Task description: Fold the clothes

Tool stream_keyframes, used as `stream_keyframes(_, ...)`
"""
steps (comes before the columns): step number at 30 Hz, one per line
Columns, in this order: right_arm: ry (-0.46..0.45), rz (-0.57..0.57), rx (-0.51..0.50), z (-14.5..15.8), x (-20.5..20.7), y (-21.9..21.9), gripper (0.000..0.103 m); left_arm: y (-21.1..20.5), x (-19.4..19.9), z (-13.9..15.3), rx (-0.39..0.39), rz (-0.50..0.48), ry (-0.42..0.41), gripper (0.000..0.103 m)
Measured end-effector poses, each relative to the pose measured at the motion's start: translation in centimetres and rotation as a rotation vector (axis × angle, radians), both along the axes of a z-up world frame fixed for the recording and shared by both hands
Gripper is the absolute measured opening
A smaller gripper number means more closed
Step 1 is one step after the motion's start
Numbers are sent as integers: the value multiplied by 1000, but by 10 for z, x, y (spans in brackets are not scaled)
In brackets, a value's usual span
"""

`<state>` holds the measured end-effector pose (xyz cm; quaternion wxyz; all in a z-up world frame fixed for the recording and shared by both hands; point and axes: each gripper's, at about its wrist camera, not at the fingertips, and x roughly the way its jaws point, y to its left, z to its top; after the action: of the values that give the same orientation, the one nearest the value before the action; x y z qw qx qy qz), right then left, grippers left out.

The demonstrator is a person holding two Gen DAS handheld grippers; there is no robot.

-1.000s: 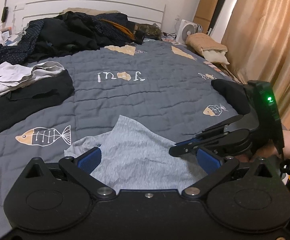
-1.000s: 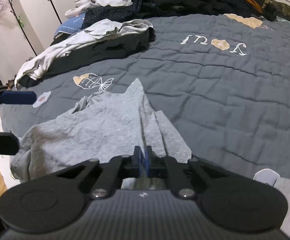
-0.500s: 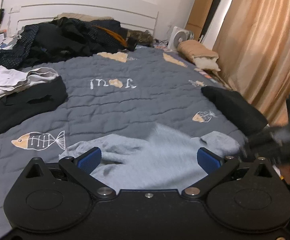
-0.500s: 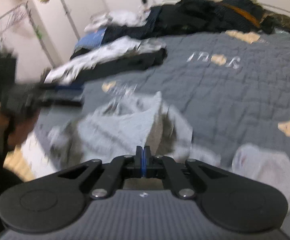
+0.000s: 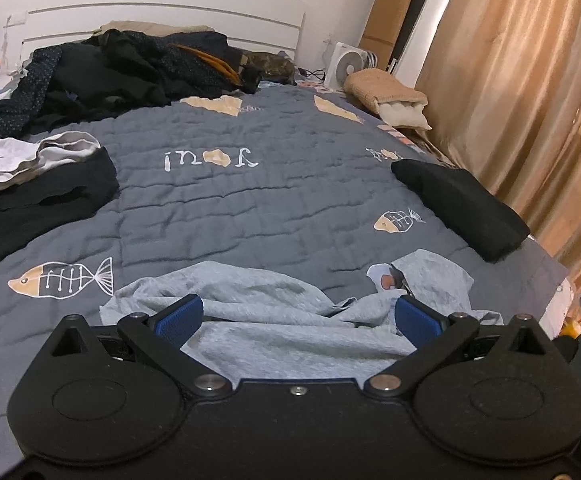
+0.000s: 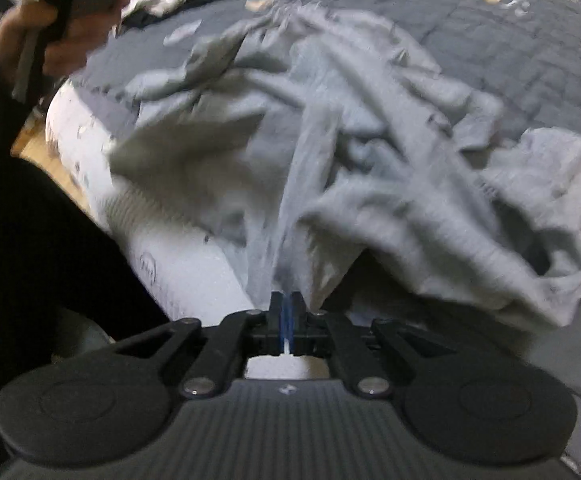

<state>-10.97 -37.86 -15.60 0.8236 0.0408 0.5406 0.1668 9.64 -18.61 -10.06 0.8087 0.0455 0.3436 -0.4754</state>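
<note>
grey shirt (image 6: 330, 128) pinched in right gripper (image 6: 287, 312)

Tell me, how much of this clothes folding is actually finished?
Done: one black folded garment lies near the bed's edge. In hand: the right gripper is shut on the crumpled light grey cotton shirt; the left gripper is open above it. Left: that shirt, the white and black clothes, and the dark heap by the headboard.

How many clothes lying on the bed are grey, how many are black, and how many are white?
Counting only separate pieces, not the dark heap by the headboard:
Grey: 1, the grey shirt
Black: 2, the folded black piece and the black garment
White: 1, the white garment
Total: 4
</note>
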Motion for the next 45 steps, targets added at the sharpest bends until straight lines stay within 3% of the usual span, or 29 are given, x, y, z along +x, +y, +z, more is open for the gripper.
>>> stream_keyframes(5,-128,-63,-35,46,-6,-20,7,-2,-1,-1,5,-9,2,103)
stream_keyframes(7,-189,-108,-31,64,-5,-33,15,-3,-1,-2,7,-13,2,103)
stream_keyframes(9,-243,-155,-53,74,1,-47,30,-5,-2,-3,11,-15,2,103)
stream_keyframes(12,-298,-188,-116,75,19,-58,38,-8,-3,-3,20,-21,0,103)
stream_keyframes(17,-303,-182,-180,51,68,-66,38,-11,-3,-5,28,-23,0,103)
stream_keyframes(26,-170,-149,-170,-13,121,-59,38,-13,2,-10,44,-14,13,103)
stream_keyframes(28,-133,-125,-171,-22,123,-55,38,-12,3,-11,45,-12,16,103)
stream_keyframes(29,-129,-119,-171,-24,122,-53,31,-12,4,-11,45,-10,17,103)
stream_keyframes(30,-139,-124,-170,-25,122,-53,15,-13,5,-11,45,-8,18,103)
stream_keyframes(31,-147,-131,-166,-25,122,-53,5,-13,6,-12,46,-5,19,103)
stream_keyframes(33,-153,-181,-130,-20,123,-61,3,-13,8,-12,47,0,21,103)
stream_keyframes(36,-236,-270,-76,2,122,-76,3,-12,8,-12,46,7,21,103)
stream_keyframes(45,-571,-496,11,103,130,-119,3,-9,11,-9,25,33,24,103)
